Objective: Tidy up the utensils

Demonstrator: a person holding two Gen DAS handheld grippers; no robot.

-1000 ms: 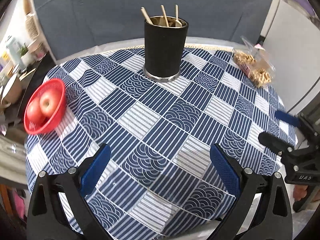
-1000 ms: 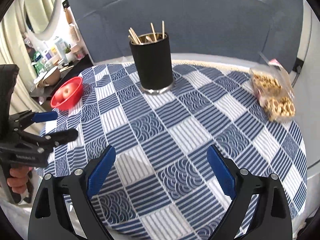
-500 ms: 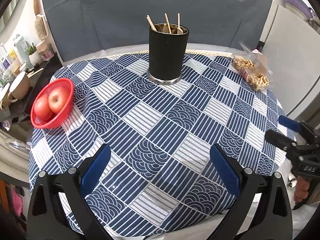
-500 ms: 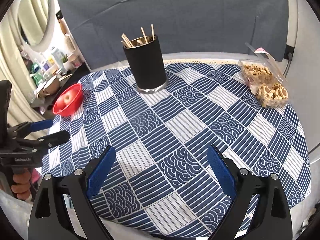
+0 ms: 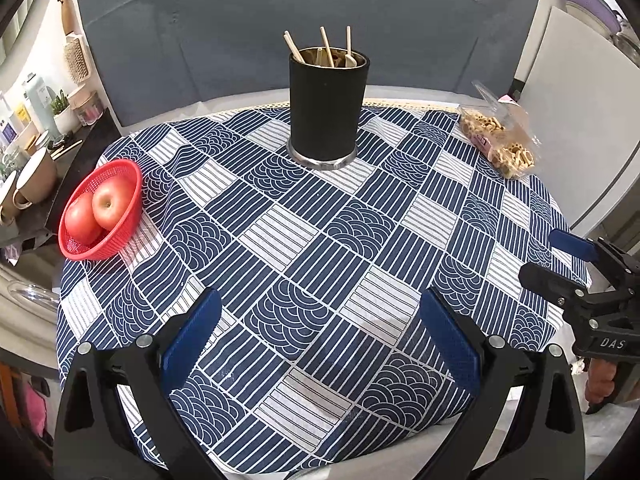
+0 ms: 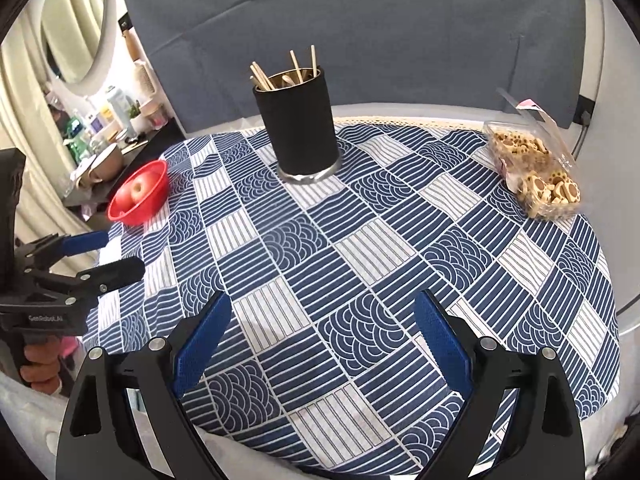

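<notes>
Both grippers, left gripper (image 5: 320, 336) and right gripper (image 6: 322, 334), have retreated, fingers spread, empty; holder (image 5: 327, 106) hides the utensils' (image 5: 327, 53) lower ends.

The sticks (image 5: 328, 51) vanish into the black holder (image 5: 326, 110) — their lower ends are hidden. The shelf clutter (image 6: 106, 120) beyond the table's left edge is too small to identify.

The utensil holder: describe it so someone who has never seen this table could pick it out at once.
On the round table under the blue-and-white patterned tablecloth, look toward the far edge, near the grey backdrop. The utensil holder is the tall black cylinder with a metal base ring, standing upright with thin wooden sticks poking out. Its neighbours are low: a red basket of apples and a clear box of biscuits.
</notes>
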